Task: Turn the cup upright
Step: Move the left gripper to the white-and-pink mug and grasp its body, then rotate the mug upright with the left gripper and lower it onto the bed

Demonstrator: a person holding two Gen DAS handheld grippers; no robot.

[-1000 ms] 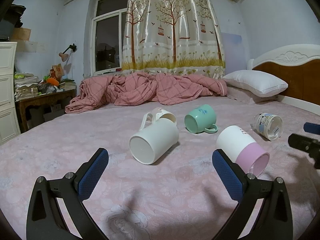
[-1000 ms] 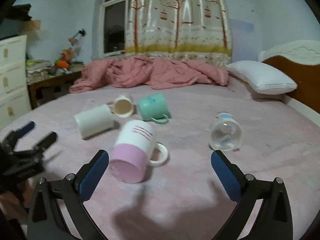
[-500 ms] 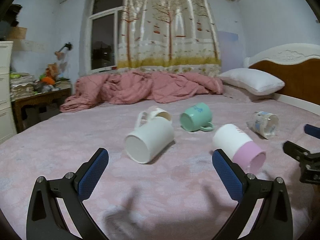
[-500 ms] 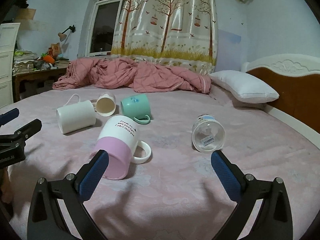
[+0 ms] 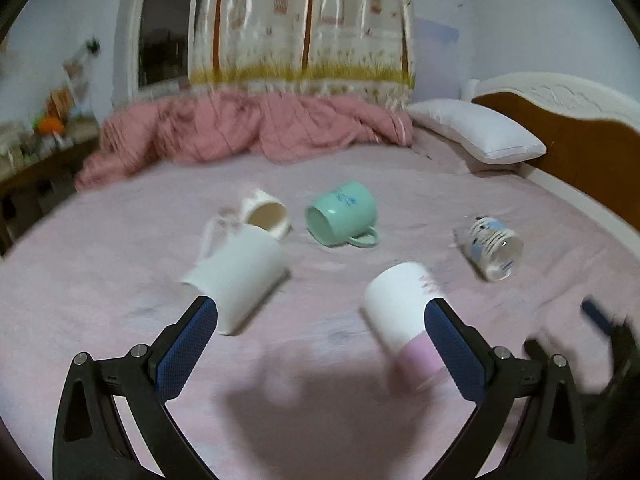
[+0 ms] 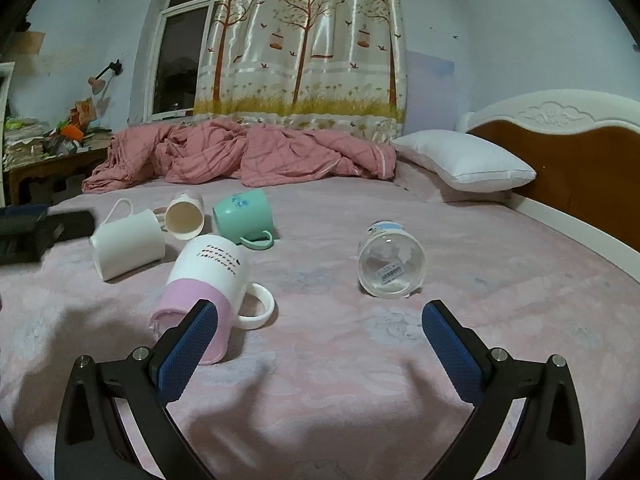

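Note:
Several cups lie on their sides on the pink bed. A white-and-pink mug [image 6: 204,284] [image 5: 404,312] lies nearest, its handle to the right in the right wrist view. A white mug [image 5: 240,276] [image 6: 128,244], a small cream cup [image 5: 266,216] [image 6: 185,218], a green mug [image 5: 342,214] [image 6: 242,216] and a clear glass [image 5: 494,248] [image 6: 391,262] lie around it. My left gripper [image 5: 320,344] is open and empty, between the white mug and the pink mug. My right gripper [image 6: 318,344] is open and empty, its left finger just in front of the pink mug.
A crumpled pink quilt [image 6: 240,156] lies across the far side of the bed. A white pillow [image 6: 464,166] and a wooden headboard [image 6: 580,160] are at the right. A cluttered desk [image 6: 48,152] stands at the left. The left gripper shows at the left edge [image 6: 36,232].
Both grippers have moved forward toward the cups, which look larger and closer. The left view is blurred by motion. No cup has moved.

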